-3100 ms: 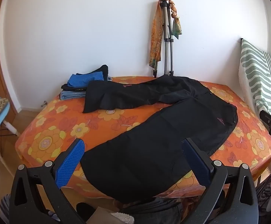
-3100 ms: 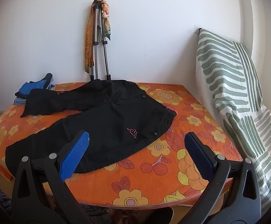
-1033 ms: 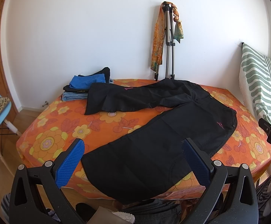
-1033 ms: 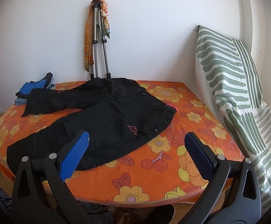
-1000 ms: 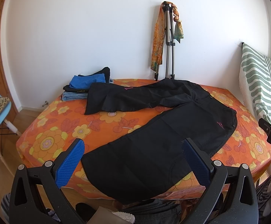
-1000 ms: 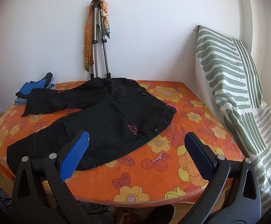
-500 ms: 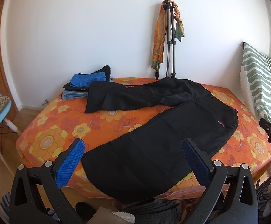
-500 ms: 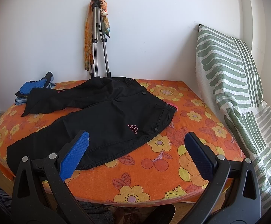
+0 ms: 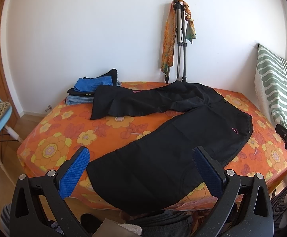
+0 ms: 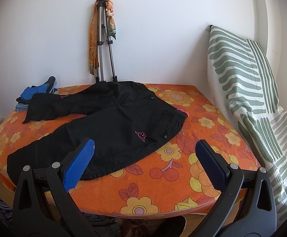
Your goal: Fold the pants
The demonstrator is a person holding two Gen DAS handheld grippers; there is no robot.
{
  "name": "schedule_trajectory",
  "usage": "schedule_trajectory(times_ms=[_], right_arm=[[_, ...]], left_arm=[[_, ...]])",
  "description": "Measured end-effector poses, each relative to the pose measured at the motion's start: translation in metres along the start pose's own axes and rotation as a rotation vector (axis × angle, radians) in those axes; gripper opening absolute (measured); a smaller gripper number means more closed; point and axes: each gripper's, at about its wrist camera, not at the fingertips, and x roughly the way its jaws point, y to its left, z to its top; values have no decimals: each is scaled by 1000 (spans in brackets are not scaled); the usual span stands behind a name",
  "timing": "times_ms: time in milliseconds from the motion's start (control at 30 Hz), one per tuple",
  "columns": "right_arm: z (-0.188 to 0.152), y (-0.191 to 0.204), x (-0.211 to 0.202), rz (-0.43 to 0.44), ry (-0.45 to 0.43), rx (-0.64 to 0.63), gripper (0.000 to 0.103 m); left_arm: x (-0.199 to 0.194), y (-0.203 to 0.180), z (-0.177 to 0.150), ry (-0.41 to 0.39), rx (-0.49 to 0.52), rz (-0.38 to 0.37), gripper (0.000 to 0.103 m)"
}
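Nothing has moved: pants [image 9: 163, 138] flat, both tools gaping.

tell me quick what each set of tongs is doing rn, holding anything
Left tongs: open, holding nothing, above the near leg of the pants.
Right tongs: open, holding nothing.

My pants on the bed, taken as the landmark.

The pants [image 9: 171, 138] lie spread on the bed [image 9: 50, 138]; behind their far leg end I see a stack of clothes [image 9: 92, 90], behind their waist a tripod [image 9: 180, 45] against the wall, and to their right a cushion [image 10: 248, 90] leaning upright.
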Motion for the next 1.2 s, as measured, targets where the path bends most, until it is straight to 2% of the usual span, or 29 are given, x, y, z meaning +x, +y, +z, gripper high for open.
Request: schedule_trajectory(times_ms=[400, 567, 800, 933, 1000, 1067, 1200], right_arm=[[7, -5, 4, 49, -27, -18, 103], [12, -5, 9, 17, -30, -67, 103], [21, -2, 18, 20, -12, -116, 103], [27, -1, 25, 58, 4, -127, 103], [28, 0, 31, 81, 17, -129, 103], [30, 4, 35, 99, 27, -138, 103], [30, 13, 43, 147, 52, -152, 102]], left_arm=[[10, 14, -1, 29, 16, 22, 103], [14, 22, -1, 50, 33, 6, 103], [19, 48, 3, 69, 29, 24, 103], [23, 67, 5, 77, 11, 44, 103], [24, 75, 5, 76, 2, 52, 100], [26, 83, 6, 77, -5, 52, 91], [35, 96, 6, 102, -26, 37, 82]])
